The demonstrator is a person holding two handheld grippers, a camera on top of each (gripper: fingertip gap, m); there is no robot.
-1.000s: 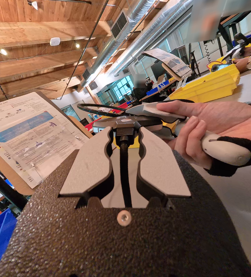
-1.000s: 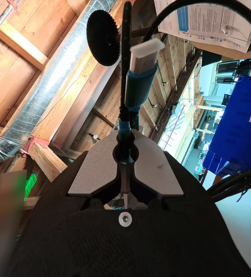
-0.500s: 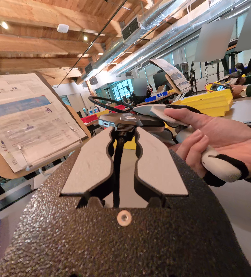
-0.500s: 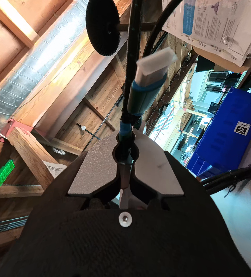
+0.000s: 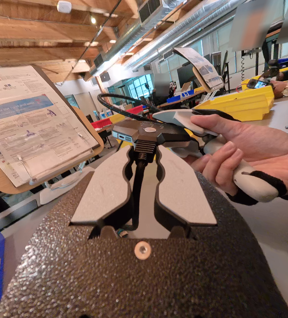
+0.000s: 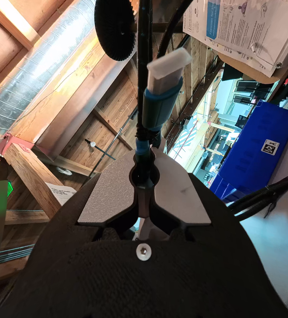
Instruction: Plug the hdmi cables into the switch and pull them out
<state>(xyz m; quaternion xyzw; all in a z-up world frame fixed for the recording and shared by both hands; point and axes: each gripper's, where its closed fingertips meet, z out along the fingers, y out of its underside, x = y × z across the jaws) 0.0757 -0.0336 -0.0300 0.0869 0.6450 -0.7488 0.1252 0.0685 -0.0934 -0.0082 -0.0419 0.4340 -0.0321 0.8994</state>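
- Left wrist view: grey tabletop [image 5: 268, 232] spread below and to the right, with yellow bins [image 5: 242, 105] at its far edge.
- Off to the left, a wooden stand holding a printed sheet [image 5: 28, 130] under clear plastic, tilted back.
- In the right wrist view, a blue bin [image 6: 253, 146] at the right, bearing a small white sticker.
- On the right of the left wrist view, a hand [image 5: 260, 151] wrapped around a pale handle, with a black strap across it.
- Left claw [image 5: 144, 149] closed on the black HDMI plug [image 5: 145, 154], one finger on either side of its ribbed body, its cable running back between the fingers.
- Right claw [image 6: 144, 153] clamped on the switch [image 5: 150, 132], seen in the left wrist view with one finger above and one below the far side of the box.
- Switch held level above the tabletop, dark and angular, with a round silver button on top and a small port on its left face.
- Black HDMI plug seated in the near face of the switch.
- Second black cable [image 5: 115, 106] arching up and back from the far side of the switch.
- In the right wrist view, a blue-banded HDMI plug with a white cap [image 6: 163, 96], free of any port, tied beside a black cable just beyond the fingertips.
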